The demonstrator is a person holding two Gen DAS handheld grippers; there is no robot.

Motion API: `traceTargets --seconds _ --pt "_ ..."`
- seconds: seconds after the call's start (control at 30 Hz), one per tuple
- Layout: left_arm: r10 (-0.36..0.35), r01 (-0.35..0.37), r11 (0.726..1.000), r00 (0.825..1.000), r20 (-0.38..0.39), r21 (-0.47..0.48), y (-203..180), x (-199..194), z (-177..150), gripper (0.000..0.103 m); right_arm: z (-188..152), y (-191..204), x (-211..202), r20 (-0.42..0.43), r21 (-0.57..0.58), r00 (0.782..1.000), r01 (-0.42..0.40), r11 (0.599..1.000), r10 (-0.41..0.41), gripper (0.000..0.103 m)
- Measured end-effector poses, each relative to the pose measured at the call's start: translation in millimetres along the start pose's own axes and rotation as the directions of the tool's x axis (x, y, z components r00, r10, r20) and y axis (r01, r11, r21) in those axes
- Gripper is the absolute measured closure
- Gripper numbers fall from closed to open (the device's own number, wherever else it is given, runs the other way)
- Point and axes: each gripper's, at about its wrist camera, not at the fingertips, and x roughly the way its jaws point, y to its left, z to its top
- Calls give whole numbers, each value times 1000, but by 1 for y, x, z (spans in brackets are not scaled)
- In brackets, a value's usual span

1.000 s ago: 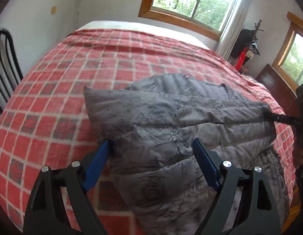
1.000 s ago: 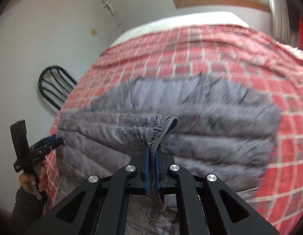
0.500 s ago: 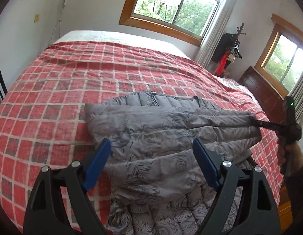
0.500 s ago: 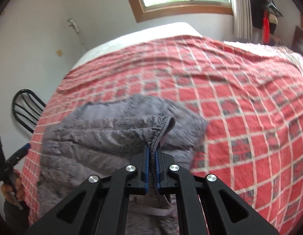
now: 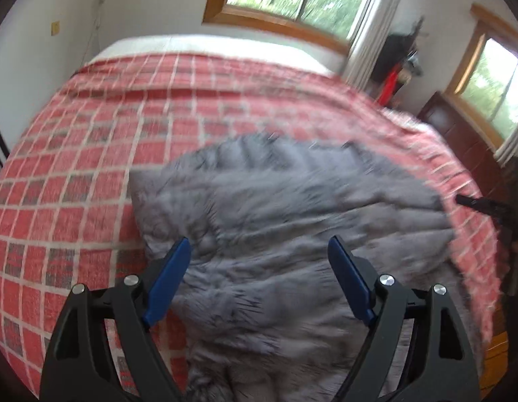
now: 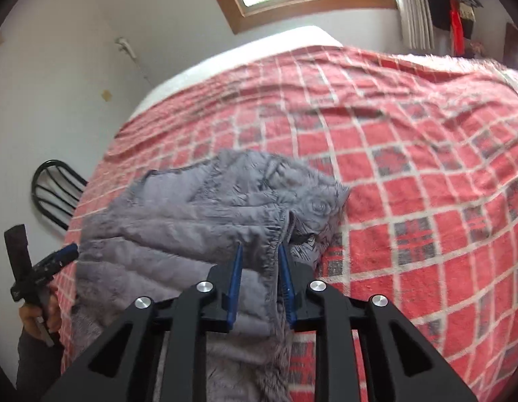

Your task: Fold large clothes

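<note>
One grey quilted jacket [image 6: 205, 234] lies near the edge of the red checked bedspread [image 6: 426, 174], its sleeve laid across the body as a fold. My right gripper [image 6: 259, 254] is opening, the elastic cuff [image 6: 275, 241] loose between the blades. My left gripper [image 5: 259, 251] hovers spread wide, empty. No containers here

Grey quilted jacket [image 6: 178, 234] on the red checked bed [image 6: 409, 167]
</note>
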Motion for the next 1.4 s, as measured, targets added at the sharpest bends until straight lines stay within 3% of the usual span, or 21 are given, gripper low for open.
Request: traceTargets --seconds 0.07,0.23,0.33,0.43,0.53,0.6,0.67,0.8,0.87,0.97,1.03,1.13,1.27,1.4 --pt "-20 20 1000 1000 8 16 -9 -5 -2 19 -5 3 3 -19 -27 1000 11 1000 -12 83" --pt "66 -64 998 992 -104 21 -5 37 -17 19 -22 -1 37 -81 -16 996 20 1000 -21 86" --pt "81 -81 997 989 -123 6 3 49 -20 18 -29 -2 53 -109 -42 993 47 998 -52 90" --pt "72 -71 997 991 -112 16 1 37 -17 21 -29 3 42 -93 -60 994 44 997 -49 88" --pt "35 -33 999 998 -49 36 -3 -1 -24 21 -38 9 14 -63 -78 998 15 997 -20 88" --pt "36 -34 999 998 -44 40 -4 -23 -39 20 -54 13 2 -69 -92 998 0 996 -7 88" --pt "-10 11 1000 999 -50 24 -3 -35 -55 20 -66 14 2 -88 -104 996 -8 995 -2 88" --pt "30 -27 999 996 -88 32 -1 -22 -69 20 -71 14 23 -108 -102 993 30 994 -42 88" --pt "12 -13 1000 991 -132 -11 9 -10 -75 20 -72 14 28 -116 -95 992 35 995 -46 88" --pt "12 -15 999 992 -123 -28 15 -20 -82 21 -78 19 9 -98 -111 994 32 993 -43 85" --pt "-4 2 1000 995 -101 -22 15 -46 -93 20 -91 23 -15 -95 -128 995 10 992 -23 82" --pt "-7 8 1000 996 -84 5 13 -81 -119 16 -125 26 -53 -107 -169 994 -7 986 -11 67" --pt "-6 7 1000 995 -96 9 5 -134 -188 14 -185 18 -102 -140 -141 988 -80 987 60 52" --pt "-6 5 1000 995 -101 -16 -6 -166 -245 13 -248 7 -135 -168 -102 981 -113 988 95 49"
